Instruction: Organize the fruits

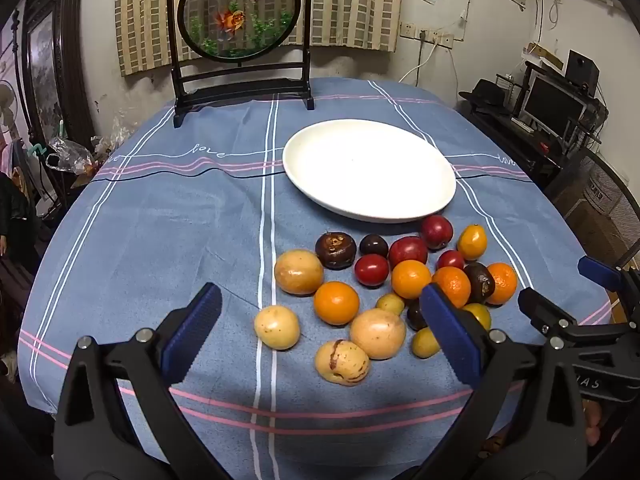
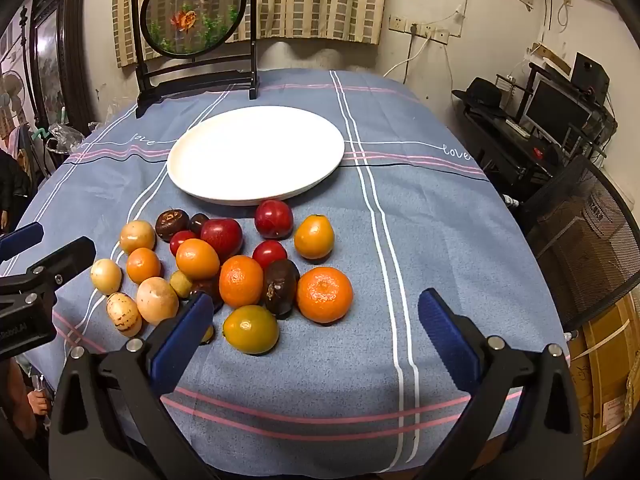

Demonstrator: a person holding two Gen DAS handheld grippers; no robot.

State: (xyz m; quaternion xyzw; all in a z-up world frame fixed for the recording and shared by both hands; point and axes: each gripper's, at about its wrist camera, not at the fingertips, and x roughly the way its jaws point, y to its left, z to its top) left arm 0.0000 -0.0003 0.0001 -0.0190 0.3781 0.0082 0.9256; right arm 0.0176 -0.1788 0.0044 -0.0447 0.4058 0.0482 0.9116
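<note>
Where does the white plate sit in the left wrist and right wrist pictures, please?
Left wrist: white plate right of centre, just beyond the fruit.
Right wrist: white plate left of centre, beyond the fruit.
Shared landmark: the round goldfish screen behind it.

Cloth (image 2: 420, 240) right of the fruit pile (image 2: 240, 272) lies bare; plate (image 2: 256, 196) touches the pile's far edge; framed screen (image 2: 192, 12) stands behind the plate.

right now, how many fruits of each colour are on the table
orange fruits: 5
red fruits: 4
dark brown or purple fruits: 4
pale tan fruits: 4
yellow-green fruits: 3
total: 20
</note>
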